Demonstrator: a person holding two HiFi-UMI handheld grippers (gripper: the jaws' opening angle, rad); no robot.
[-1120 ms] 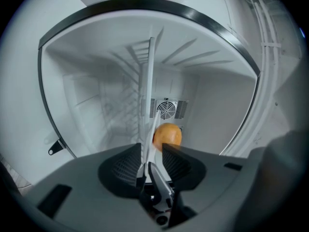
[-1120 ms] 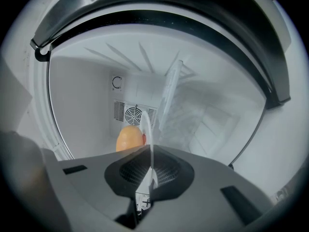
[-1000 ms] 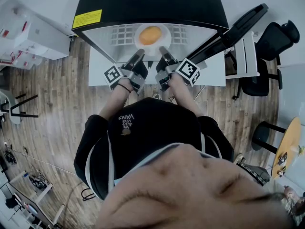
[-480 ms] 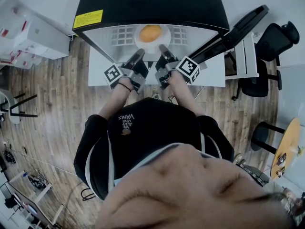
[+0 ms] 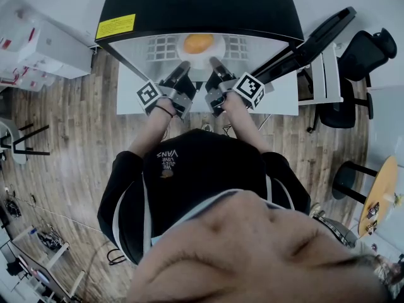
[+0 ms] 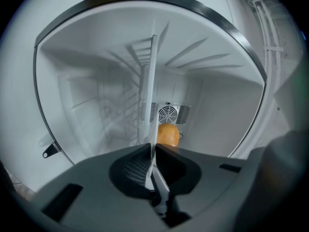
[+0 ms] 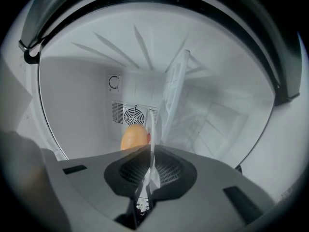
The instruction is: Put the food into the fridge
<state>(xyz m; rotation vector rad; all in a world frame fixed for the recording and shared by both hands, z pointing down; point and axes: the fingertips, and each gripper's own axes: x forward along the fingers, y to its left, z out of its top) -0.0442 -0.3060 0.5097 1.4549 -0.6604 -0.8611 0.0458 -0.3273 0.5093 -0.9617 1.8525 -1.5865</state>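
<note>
A white plate [image 5: 219, 45] carries a round orange piece of food [image 5: 199, 42] in the mouth of the open fridge [image 5: 189, 5]. Both grippers hold the plate's near rim: my left gripper [image 5: 184, 67] is shut on its left side, my right gripper [image 5: 214, 62] on its right side. In the left gripper view the plate [image 6: 151, 120] shows edge-on, clamped in the left gripper [image 6: 150, 150], with the food [image 6: 168, 135] just beyond. In the right gripper view the right gripper [image 7: 148, 151] pinches the plate's edge [image 7: 153, 129], and the food [image 7: 133, 137] lies behind it.
The fridge's inside is white, with a wire shelf [image 6: 137, 74] and a round fan vent [image 6: 168, 113] on its back wall. Its door [image 5: 315, 36] stands open to the right. A black office chair [image 5: 363, 55] is further right, on the wooden floor [image 5: 69, 137].
The plate with the food has edged slightly deeper into the fridge, and the left gripper has moved a little with it. The right gripper has hardly shifted.
</note>
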